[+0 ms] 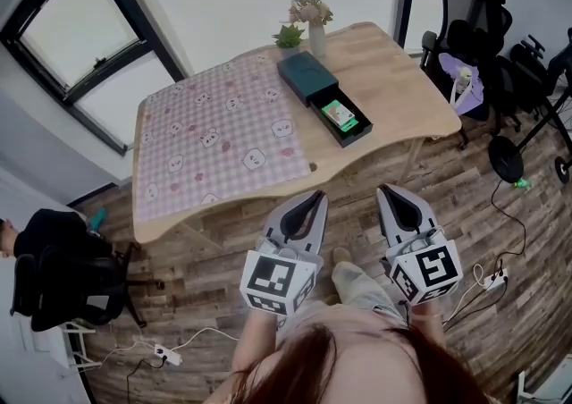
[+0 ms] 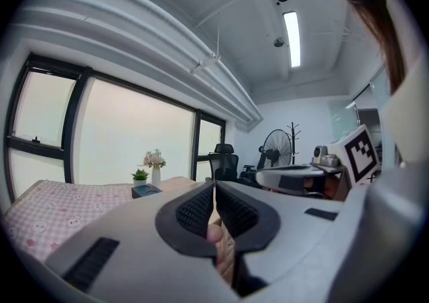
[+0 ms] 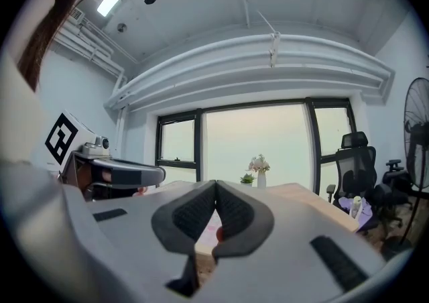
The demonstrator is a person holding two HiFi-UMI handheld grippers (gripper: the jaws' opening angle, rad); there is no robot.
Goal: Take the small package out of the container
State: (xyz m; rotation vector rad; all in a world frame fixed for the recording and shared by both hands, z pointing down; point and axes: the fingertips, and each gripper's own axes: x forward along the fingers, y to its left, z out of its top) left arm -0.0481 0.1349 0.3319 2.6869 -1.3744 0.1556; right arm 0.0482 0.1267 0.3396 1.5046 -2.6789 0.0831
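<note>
1. Lying in the open container [image 1: 304, 73] on the surface [image 1: 393, 71], the package [image 1: 339, 113] is small, green and white.
2. Its long axis follows the container's, slanting near-right.
3. Left gripper [image 1: 318, 196] and right gripper [image 1: 386, 189]: fingers together, empty.

We're in bright, even daylight: the windows [image 3: 255, 137] blow out to white, and a ceiling strip lamp [image 2: 291, 39] glares. Only soft shadow under the table [image 1: 393, 67]. Both gripper views bend hard, corners black, near foreground blurry.
</note>
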